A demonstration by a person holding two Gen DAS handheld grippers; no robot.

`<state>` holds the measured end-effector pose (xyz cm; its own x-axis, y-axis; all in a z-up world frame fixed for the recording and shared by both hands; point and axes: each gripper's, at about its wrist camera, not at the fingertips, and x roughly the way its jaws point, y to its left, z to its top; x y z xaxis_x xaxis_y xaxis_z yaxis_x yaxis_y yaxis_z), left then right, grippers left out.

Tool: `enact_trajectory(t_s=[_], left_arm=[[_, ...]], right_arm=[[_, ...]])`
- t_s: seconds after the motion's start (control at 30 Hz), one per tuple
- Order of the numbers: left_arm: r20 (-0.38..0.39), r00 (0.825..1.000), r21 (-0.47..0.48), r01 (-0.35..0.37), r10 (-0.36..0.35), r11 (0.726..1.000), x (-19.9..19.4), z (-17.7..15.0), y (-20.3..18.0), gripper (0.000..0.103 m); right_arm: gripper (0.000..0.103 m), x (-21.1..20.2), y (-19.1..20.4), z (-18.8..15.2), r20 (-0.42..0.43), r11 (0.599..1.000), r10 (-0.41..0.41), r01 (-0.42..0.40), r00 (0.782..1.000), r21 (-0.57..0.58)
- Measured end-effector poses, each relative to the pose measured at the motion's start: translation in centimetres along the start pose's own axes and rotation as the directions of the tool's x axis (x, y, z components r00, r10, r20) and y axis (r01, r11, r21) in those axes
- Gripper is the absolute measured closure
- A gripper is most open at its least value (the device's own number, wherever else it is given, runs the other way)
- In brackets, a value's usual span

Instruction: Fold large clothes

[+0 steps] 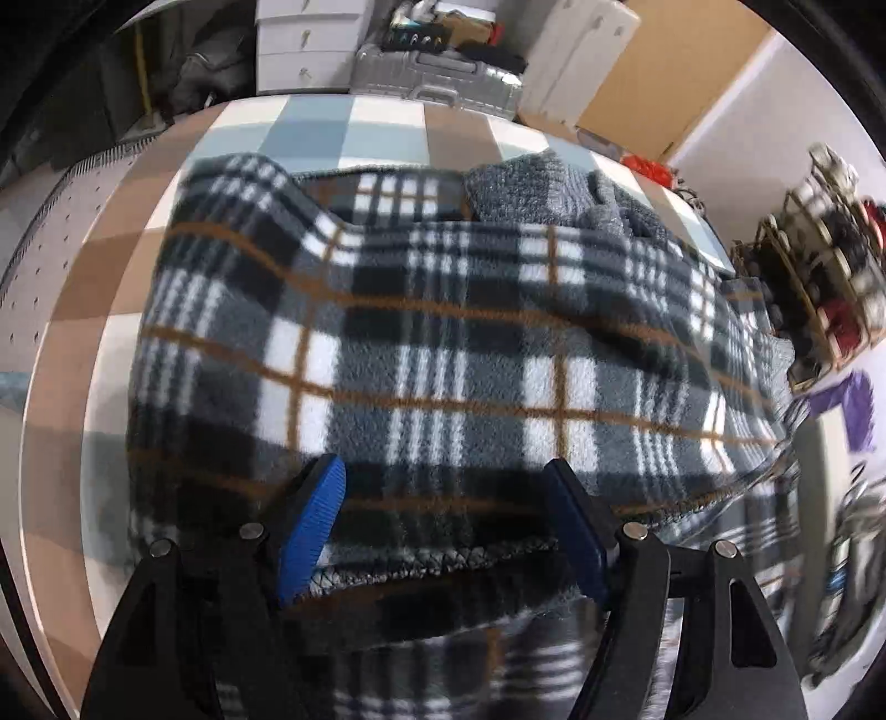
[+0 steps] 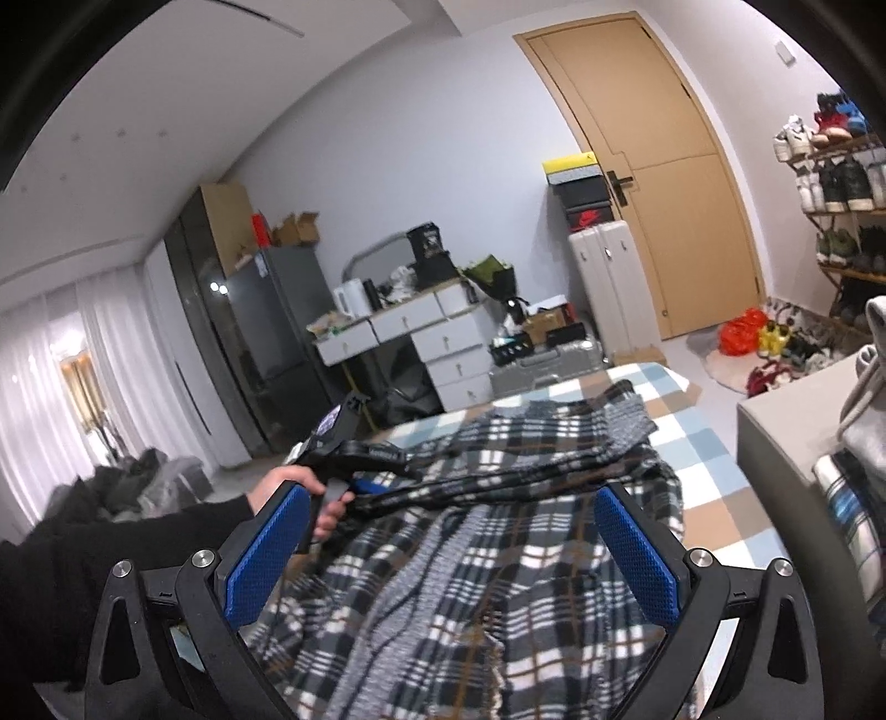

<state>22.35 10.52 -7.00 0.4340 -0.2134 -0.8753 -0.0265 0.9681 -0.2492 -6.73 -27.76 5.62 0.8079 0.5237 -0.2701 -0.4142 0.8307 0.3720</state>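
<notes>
A large plaid fleece garment (image 1: 443, 343), black, white and grey with brown lines, lies spread on a checked bed sheet (image 1: 310, 122). Its grey knit lining (image 1: 531, 188) shows at the far end. My left gripper (image 1: 443, 498) is open, its blue pads on either side of the garment's stitched near hem. In the right wrist view my left gripper (image 2: 354, 487) hovers over the garment's left edge (image 2: 498, 471). My right gripper (image 2: 451, 526) is open and empty above the garment (image 2: 470, 581).
A silver suitcase (image 1: 437, 77) and white drawers (image 1: 302, 50) stand beyond the bed's far end. A shoe rack (image 1: 830, 266) is at the right. A grey pile of folded clothes (image 2: 853, 471) sits on a surface at my right. The door (image 2: 653, 166) is closed.
</notes>
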Motion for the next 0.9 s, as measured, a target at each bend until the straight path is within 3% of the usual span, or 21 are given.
enact_trajectory(t_s=[0.13,0.27,0.37,0.47,0.57,0.63,0.7,0.8,0.9], left_arm=[[0.025,0.999,0.021,-0.026,0.026,0.999,-0.9,-1.1,-0.9,0.033],[0.052,0.997,-0.047,0.060,-0.058,0.997,-2.7,-3.2,0.2,0.033],[0.087,0.994,-0.033,0.074,-0.071,0.997,-4.1,-4.5,1.2,0.033],[0.150,0.984,0.042,0.093,-0.098,0.995,-5.6,-4.8,1.0,0.033],[0.171,0.983,0.081,0.051,-0.064,0.995,-6.5,-4.3,1.1,0.033],[0.217,0.975,0.054,0.042,-0.053,0.998,-6.8,-3.9,2.1,0.033],[0.209,0.977,0.024,0.028,-0.032,0.999,-6.7,-3.6,3.2,0.033],[0.171,0.984,-0.005,0.050,-0.049,0.999,-6.0,-3.7,4.4,0.033],[0.169,0.985,0.030,0.030,-0.035,0.999,-5.7,-3.5,4.0,0.033]], right_arm=[[0.000,1.2,-0.2,-0.4,-0.039,0.998,-0.064,0.063,0.997,-0.015],[0.000,2.9,-0.5,-0.9,-0.052,0.979,-0.200,0.198,0.978,-0.044],[0.000,5.8,-0.7,1.1,-0.112,0.962,-0.273,0.270,0.955,-0.047],[0.000,10.8,-0.6,4.3,-0.180,0.964,-0.263,0.249,0.948,-0.097],[0.000,18.6,0.0,6.9,-0.246,0.918,-0.357,0.289,0.901,-0.271],[0.000,24.3,-0.4,7.3,-0.316,0.885,-0.416,0.299,0.853,-0.356],[0.001,29.2,-1.5,7.0,-0.378,0.866,-0.460,0.313,0.803,-0.389],[0.001,33.9,-3.2,5.1,-0.441,0.842,-0.510,0.322,0.739,-0.434],[0.001,36.3,-5.4,2.9,-0.517,0.842,-0.523,0.318,0.678,-0.435]])
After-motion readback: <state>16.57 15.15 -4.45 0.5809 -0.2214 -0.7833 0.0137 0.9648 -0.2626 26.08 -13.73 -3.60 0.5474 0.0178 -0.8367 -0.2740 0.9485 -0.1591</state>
